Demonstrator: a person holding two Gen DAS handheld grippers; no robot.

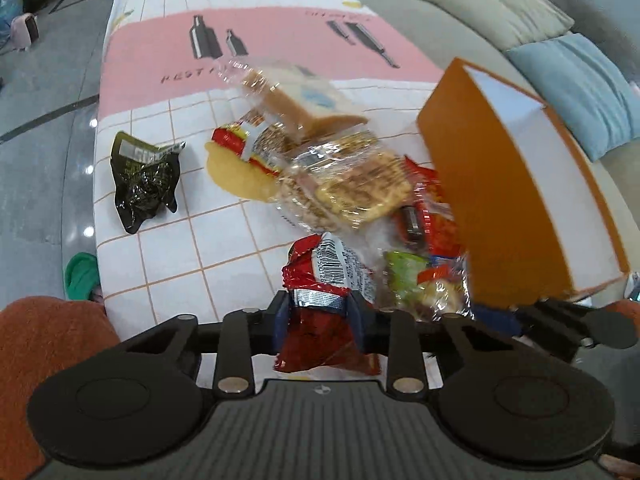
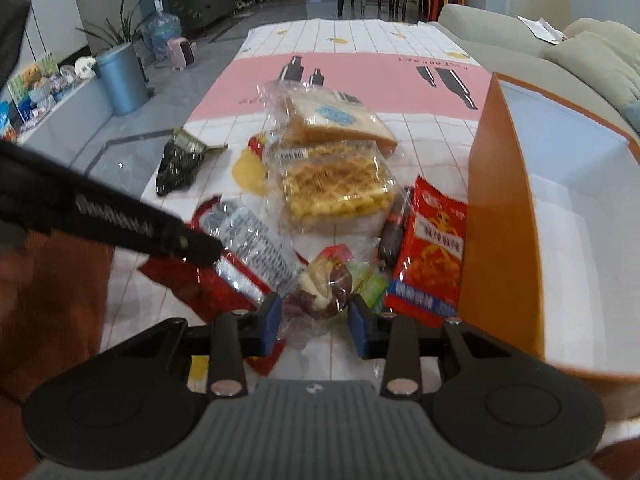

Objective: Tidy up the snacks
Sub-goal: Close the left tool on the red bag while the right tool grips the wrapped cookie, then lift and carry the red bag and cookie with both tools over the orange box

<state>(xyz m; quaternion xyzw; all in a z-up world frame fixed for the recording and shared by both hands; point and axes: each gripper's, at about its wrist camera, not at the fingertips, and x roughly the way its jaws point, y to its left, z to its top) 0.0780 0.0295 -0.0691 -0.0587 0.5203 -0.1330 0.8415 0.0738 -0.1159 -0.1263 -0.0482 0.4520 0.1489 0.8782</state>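
My left tool (image 1: 319, 312) pinches the red snack packet (image 1: 320, 280) just left of the orange box (image 1: 500, 184); my right tool (image 2: 314, 316) stands wide around a clear-wrapped pastry (image 2: 324, 284) on the counter (image 1: 160, 248).

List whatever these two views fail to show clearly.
- Orange box interior: right wrist view, cut off by the frame edge; motion-blurred in the left wrist view.
- Red packet front label: left wrist view, covered by the left gripper.
- Tablecloth lettering: too small.
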